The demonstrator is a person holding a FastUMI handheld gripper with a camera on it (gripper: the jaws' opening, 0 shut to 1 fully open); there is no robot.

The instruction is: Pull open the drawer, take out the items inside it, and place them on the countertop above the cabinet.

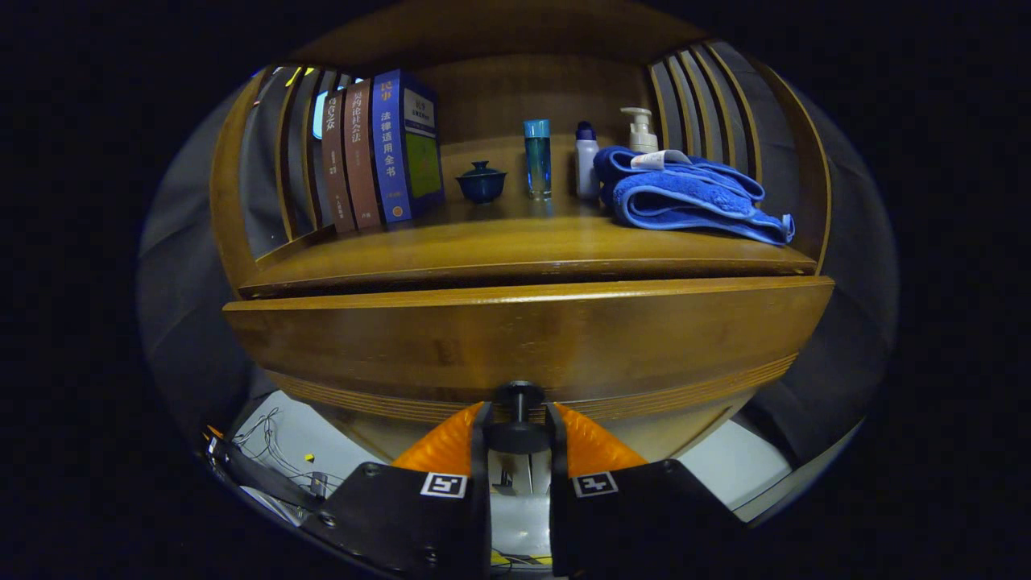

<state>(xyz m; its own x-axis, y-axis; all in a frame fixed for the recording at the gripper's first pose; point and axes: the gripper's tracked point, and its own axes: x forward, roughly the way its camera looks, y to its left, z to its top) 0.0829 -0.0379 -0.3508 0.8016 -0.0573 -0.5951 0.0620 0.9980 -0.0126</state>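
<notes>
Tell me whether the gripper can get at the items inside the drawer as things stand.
Probably not yet: the gripper is closed on the drawer knob, and the drawer front sits barely out from the cabinet, covering whatever is inside.

countertop [515, 242] front bare; books [378, 153], towel [685, 197] flank it — bottles [564, 157] behind

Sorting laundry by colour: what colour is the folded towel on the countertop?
Blue, seen clearly in the gripper view: the towel lies beyond the gripper.
</notes>
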